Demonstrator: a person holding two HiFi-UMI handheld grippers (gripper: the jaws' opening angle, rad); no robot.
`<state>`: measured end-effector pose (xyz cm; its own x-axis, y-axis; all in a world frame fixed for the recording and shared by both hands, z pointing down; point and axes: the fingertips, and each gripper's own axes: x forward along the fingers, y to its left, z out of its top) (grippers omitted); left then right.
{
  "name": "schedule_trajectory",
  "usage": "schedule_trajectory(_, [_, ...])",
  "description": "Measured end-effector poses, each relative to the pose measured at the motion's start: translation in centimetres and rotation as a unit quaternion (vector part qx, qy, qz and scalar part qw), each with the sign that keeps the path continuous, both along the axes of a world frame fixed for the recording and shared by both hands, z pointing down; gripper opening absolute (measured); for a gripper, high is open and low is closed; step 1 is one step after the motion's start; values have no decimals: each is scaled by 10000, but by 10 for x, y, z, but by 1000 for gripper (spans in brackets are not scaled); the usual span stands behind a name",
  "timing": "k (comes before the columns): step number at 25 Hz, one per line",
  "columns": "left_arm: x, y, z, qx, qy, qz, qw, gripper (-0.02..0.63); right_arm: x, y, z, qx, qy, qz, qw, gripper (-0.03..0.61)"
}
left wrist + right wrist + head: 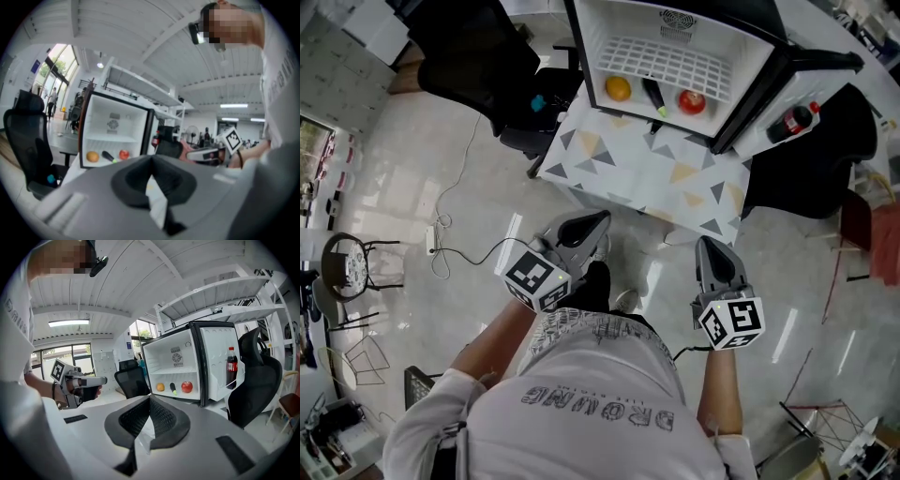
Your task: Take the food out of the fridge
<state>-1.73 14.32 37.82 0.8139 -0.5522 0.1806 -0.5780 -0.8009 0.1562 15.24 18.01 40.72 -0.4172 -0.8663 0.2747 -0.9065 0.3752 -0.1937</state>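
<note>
The fridge [619, 23] stands open on the cloth-covered surface [647, 178], and all the food is on its floor: an orange [618, 88], a dark piece [653, 97] with a green end, and a red fruit [692, 101], in a row running 9 to 3 o'clock. A bottle [794, 120] sits in the door [759, 131], at 3 o'clock of the row.

Both tools hang well short of the surface's near edge, and each has its jaws pressed together on nothing. From the left tool [586, 230] the orange lies at about 12 o'clock; from the right tool [715, 255] the red fruit lies at about 12, a touch toward 11. So the left hand looks better placed for the orange, the right for the red fruit, with the dark piece between them.

The two fruits are round and give no axis to match. The dark piece runs from 11 to 5 o'clock, green end nearest the person, so a tool would likely need to close across it, roughly 8 to 2. Either tool must open first.
</note>
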Motion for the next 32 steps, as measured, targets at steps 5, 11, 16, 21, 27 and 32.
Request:
schedule_trajectory(5, [-1,-29,4,-26,26,24,10000,6,-1,-26,4,-9,111,33,9999,-8])
schedule_trajectory(11, [-7,-65,9,-85,41,53,9999,6,-8,-60,10,-86,172,57,9998,-8])
schedule_trajectory(16, [-13,-95,17,-165,48,80,9998,6,-16,-90,16,-162,178,60,9997,-8])
schedule_trajectory(21, [-18,-126,18,-189,64,127,9997,6,-25,-119,18,-220,182,66,9996,-8])
schedule_trajectory(27, [-29,-152,21,-205,81,203,9996,6,-38,-143,20,-233,202,114,9995,-8])
schedule_trajectory(32, [-32,-187,20,-264,103,288,9992,6,-45,-177,17,-311,220,161,9991,-8])
